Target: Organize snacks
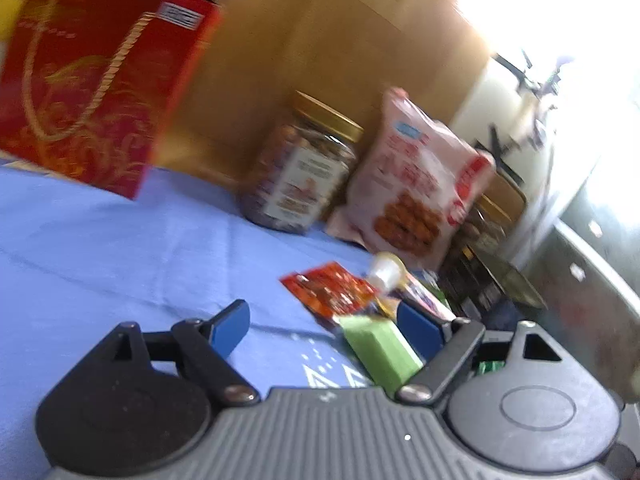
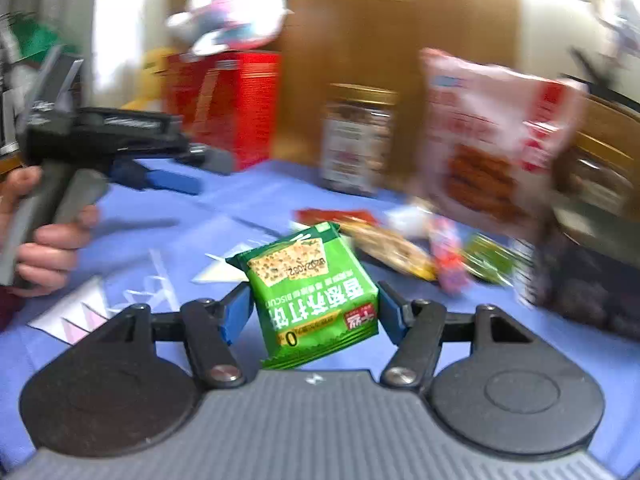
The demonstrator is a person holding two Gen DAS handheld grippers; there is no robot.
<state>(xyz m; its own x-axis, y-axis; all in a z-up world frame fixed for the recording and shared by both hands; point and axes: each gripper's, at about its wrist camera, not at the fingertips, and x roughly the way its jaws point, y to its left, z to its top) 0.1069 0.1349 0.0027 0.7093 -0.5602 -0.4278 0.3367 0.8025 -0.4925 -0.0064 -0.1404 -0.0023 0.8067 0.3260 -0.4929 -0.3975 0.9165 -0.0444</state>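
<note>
A blue cloth (image 2: 168, 208) covers the table in front of a wooden wall. The green biscuit packet (image 2: 316, 288) sits clamped between the blue pads of the right gripper (image 2: 316, 308), above the cloth. More small snacks (image 2: 404, 252) lie just behind it. The left gripper (image 1: 326, 328) has wide jaws and holds nothing. At the wall stand a red box (image 1: 92, 92), a jar (image 1: 304, 168) and a pink bag (image 1: 416, 188).

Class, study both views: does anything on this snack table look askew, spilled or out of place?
Yes. Small snack packets lie scattered in a loose heap on the blue cloth before the upright jar. The green biscuit packet sits upside down between the right hand-held gripper pads.
</note>
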